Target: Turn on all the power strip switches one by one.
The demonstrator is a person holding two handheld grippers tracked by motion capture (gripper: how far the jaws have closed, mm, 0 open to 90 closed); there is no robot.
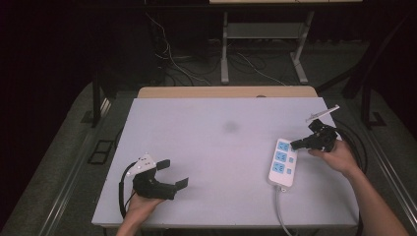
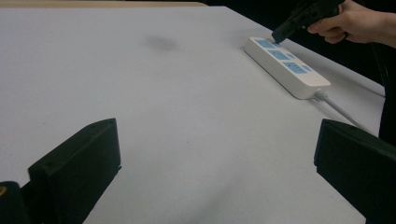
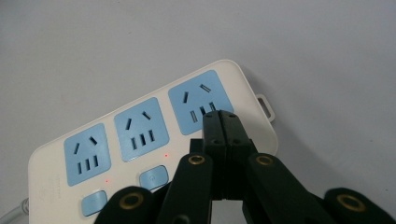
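A person's right gripper (image 1: 296,144), its jaws pressed together with nothing between them, points its tip at the far end of a power strip (image 1: 282,162) lying flat near the right edge of a pale grey surface (image 1: 216,147). In the right gripper view the closed tip sits over the outermost blue socket panel (image 3: 200,101), beside the strip's small hanging loop (image 3: 265,107); whether it actually touches the plastic cannot be told. Two tiny red lights (image 3: 165,155) glow beside the rounded switch buttons (image 3: 153,177), suggesting the strip is live.

The left gripper (image 1: 175,173) rests at the near left of the surface, jaws spread wide and empty, well apart from the strip.

The strip is a rigid, smooth, cream-white plastic bar with rounded corners, three blue socket faces and a stiff white cord (image 1: 281,209) trailing off the near edge. It looks light and likely to skate on the smooth surface if pushed at one end, with the cord tugging back. The surest hold is probably across its narrow width at the long sides, near the middle; the buttons want a straight, gentle press.
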